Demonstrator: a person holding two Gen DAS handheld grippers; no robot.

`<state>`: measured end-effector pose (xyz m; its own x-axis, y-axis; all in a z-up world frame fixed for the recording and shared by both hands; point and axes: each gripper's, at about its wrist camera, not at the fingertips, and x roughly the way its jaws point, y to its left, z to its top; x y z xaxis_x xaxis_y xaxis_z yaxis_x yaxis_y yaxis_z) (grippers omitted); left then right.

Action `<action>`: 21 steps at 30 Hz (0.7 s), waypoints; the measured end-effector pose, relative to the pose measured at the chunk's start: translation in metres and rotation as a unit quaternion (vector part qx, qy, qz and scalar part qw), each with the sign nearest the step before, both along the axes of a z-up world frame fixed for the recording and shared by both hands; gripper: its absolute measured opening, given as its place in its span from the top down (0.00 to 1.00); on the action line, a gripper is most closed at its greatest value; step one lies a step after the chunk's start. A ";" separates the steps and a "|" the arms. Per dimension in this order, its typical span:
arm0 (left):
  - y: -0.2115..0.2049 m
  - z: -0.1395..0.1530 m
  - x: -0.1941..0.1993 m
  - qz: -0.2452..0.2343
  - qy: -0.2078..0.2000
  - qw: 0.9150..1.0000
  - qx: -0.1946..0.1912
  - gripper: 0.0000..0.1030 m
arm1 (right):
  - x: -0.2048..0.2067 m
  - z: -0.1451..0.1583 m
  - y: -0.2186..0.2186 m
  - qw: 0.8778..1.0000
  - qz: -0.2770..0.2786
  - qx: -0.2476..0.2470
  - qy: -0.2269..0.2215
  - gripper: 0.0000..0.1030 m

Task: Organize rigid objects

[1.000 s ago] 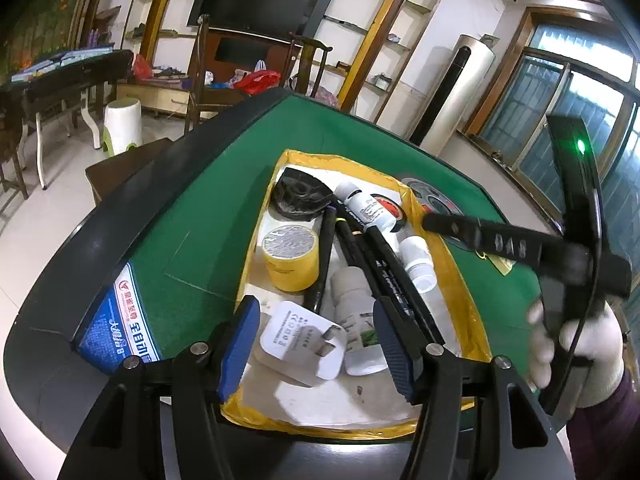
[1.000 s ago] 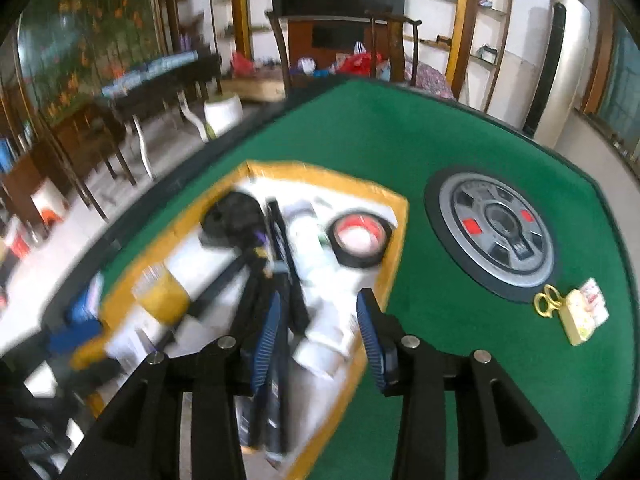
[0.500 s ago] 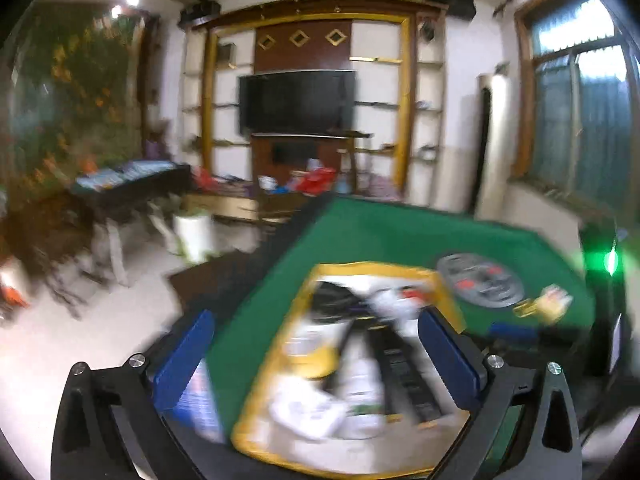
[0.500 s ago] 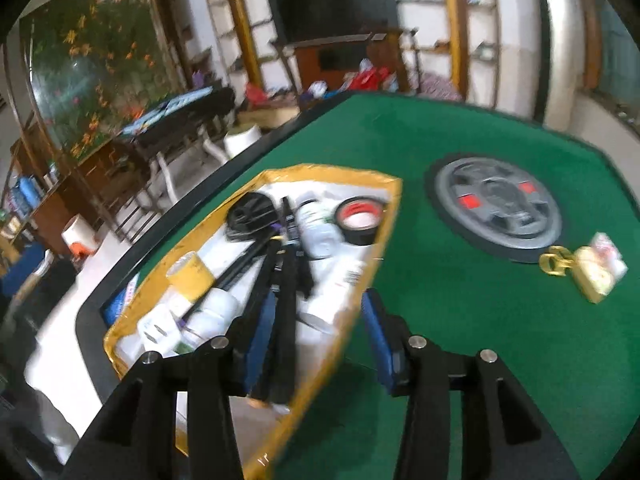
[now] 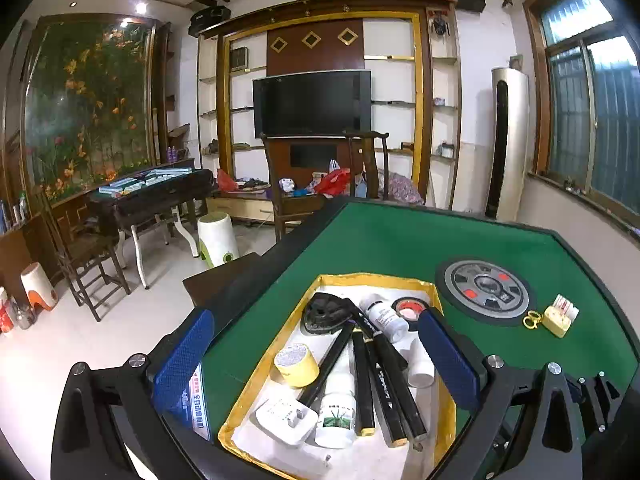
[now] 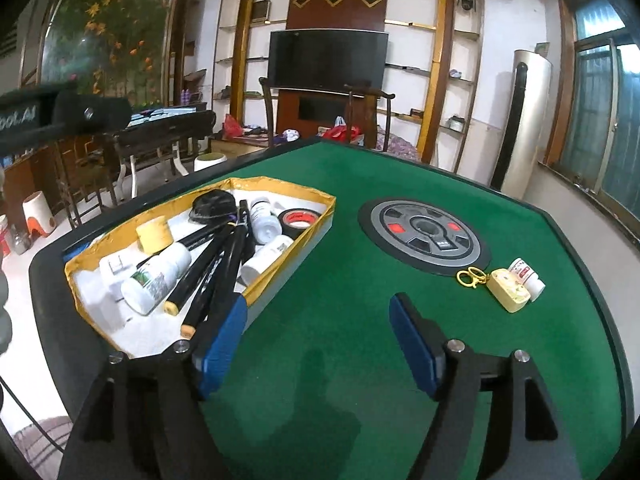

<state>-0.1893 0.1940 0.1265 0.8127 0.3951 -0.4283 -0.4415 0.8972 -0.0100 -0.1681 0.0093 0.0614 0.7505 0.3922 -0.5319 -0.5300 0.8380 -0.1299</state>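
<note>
A yellow-rimmed white tray (image 5: 372, 279) (image 6: 288, 190) lies on the green table and holds a yellow tape roll (image 5: 297, 365) (image 6: 154, 234), black tape (image 5: 408, 309) (image 6: 299, 218), white bottles (image 5: 337, 412) (image 6: 156, 276), black markers (image 5: 384, 376) (image 6: 216, 264), a white plug (image 5: 286, 420) and a black disc (image 5: 326, 312). My left gripper (image 5: 316, 364) is open and empty, raised over the tray's near end. My right gripper (image 6: 320, 344) is open and empty over bare felt to the right of the tray.
A grey round centre panel (image 6: 424, 236) (image 5: 486, 292) sits in the table. A yellow box, gold scissors and a small bottle (image 6: 508, 284) (image 5: 554, 318) lie at the right. Chairs and a second table (image 5: 160, 192) stand beyond the far-left edge.
Both grippers have lifted and pulled back from the tray and opened wider. The right gripper moved right, off the tray and over the felt. The tray contents stay put.
</note>
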 end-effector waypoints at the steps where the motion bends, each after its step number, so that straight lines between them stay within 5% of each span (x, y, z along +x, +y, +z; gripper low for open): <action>1: 0.000 -0.001 0.001 0.000 0.007 1.000 -0.003 0.00 | -0.001 0.000 -0.001 1.000 0.002 0.000 0.000 0.29; 21: 0.005 -0.025 0.013 0.007 0.072 0.997 -0.018 0.00 | -0.015 -0.001 0.017 0.999 0.026 -0.022 -0.011 0.29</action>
